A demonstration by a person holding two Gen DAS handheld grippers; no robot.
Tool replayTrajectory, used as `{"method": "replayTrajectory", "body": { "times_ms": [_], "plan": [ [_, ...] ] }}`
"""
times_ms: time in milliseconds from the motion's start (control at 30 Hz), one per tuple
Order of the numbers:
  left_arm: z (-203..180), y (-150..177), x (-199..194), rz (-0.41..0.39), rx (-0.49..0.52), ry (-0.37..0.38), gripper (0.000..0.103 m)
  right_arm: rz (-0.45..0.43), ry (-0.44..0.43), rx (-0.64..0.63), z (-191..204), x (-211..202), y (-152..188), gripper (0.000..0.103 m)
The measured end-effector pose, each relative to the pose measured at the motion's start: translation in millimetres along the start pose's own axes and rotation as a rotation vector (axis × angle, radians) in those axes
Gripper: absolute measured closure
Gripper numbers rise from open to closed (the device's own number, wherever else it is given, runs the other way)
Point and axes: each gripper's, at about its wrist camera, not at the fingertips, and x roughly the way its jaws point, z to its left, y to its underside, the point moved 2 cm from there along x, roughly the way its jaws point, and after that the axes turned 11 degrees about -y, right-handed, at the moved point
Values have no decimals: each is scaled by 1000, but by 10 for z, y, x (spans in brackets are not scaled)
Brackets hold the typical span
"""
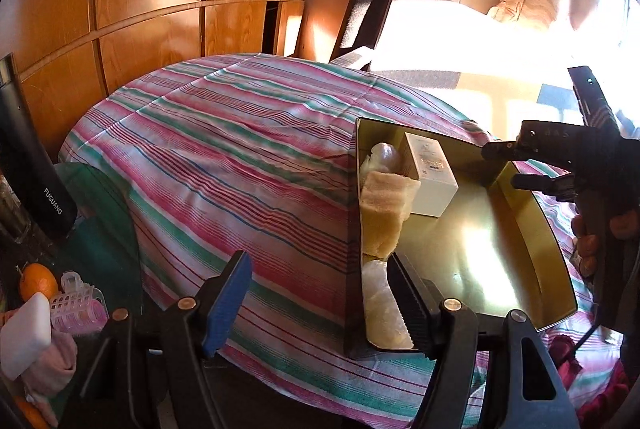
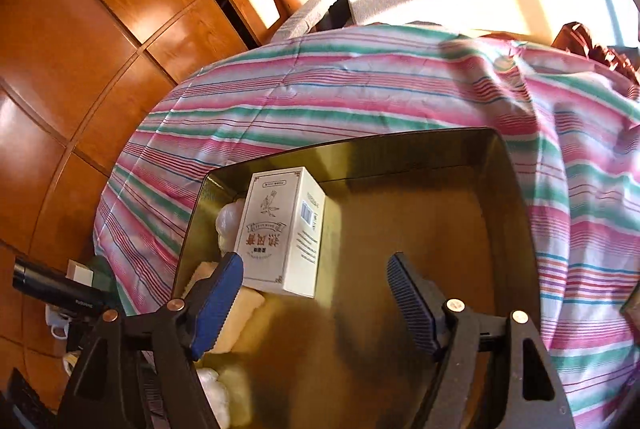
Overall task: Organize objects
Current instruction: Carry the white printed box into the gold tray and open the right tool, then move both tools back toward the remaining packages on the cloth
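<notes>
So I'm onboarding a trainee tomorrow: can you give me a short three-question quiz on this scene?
1. True or false: the white box lies inside the gold tray.
2. The right gripper is: A) shut on the box, B) open over the tray, C) gripping the bedspread.
3. What fruit sits beside the pink hair rollers at lower left in the left wrist view?

Key: 1 true; 2 B, nothing sits between the fingers; 3 an orange.
</notes>
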Motion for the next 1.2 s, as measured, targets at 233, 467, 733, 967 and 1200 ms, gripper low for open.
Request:
{"method": "replayTrajectory", "body": {
  "times_ms": [233, 467, 733, 967, 1200],
  "plan": [
    [-359, -14, -120, -20, 75, 42, 31, -87, 52, -49, -232, -645, 275, 26],
    [-818, -69, -274, -43, 171, 110, 31, -132, 109, 19, -852, -1210, 577, 26],
    [-1728, -110, -474, -16, 317, 311, 31, -283, 272, 240, -2051, -2247, 837, 26],
    [-2772, -5, -555, 94, 428, 509, 31, -436, 400, 478, -3122, -2973, 1138, 26],
    [-3592, 235, -238, 346, 383, 582, 31, -532, 302, 674, -3536, -3136, 1422, 26]
  ]
}}
